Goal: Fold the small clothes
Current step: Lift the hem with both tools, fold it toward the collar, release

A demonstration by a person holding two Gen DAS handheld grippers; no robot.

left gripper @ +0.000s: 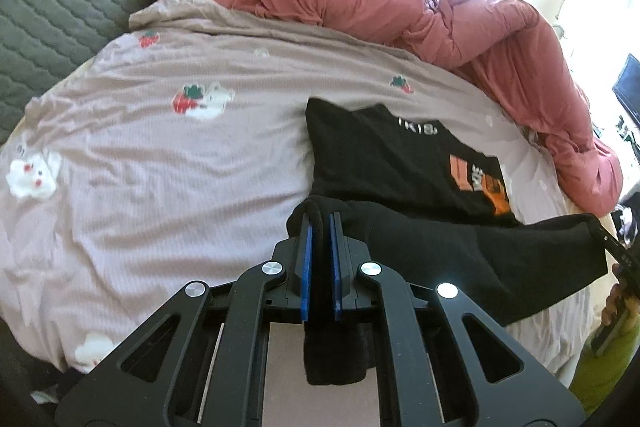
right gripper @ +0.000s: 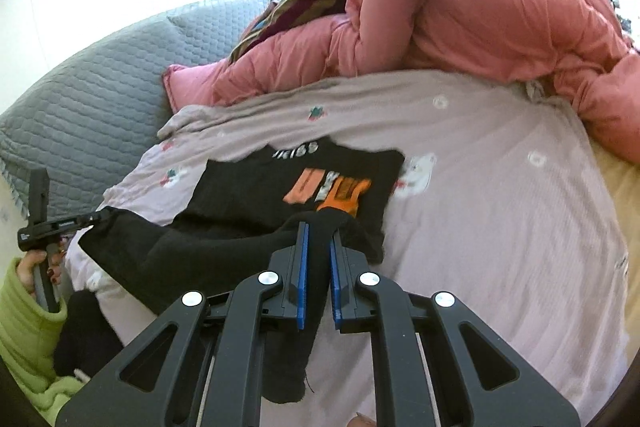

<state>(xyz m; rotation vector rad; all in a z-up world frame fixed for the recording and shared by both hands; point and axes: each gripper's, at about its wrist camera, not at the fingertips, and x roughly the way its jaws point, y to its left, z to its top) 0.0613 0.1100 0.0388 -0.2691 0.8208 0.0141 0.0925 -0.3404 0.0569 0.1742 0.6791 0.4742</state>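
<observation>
1. On the lilac bedsheet point(left gripper: 168, 187), near its pink-duvet point(left gripper: 460, 23) side, lies the black T-shirt point(left gripper: 380, 163), print up, lower hem lifted off the sheet by both tools.
2. Left gripper point(left gripper: 320, 227) is clenched on one hem corner; black cloth bunches between the blue pads and hangs below them.
3. Right gripper point(right gripper: 318, 239) is likewise clamped on the other hem corner, a tail of fabric drooping under it.
4. Hem stretches between the two grippers as a sagging black band; collar end stays flat on the sheet, toward the duvet.
5. Shirt's long axis runs from the held hem away to the collar; white lettering marks the collar end, orange print point(right gripper: 328, 189) sits mid-chest.
6. Risk: the hem sags in the middle, so laying it forward could leave a crooked, bunched fold line.
7. Risk: grips are on thick wads, not clean edges; uneven pull from one hand could skew the shirt or drag the collar end over the sheet.
8. Risk: a corner slipping out mid-carry would drop half the fold.
</observation>
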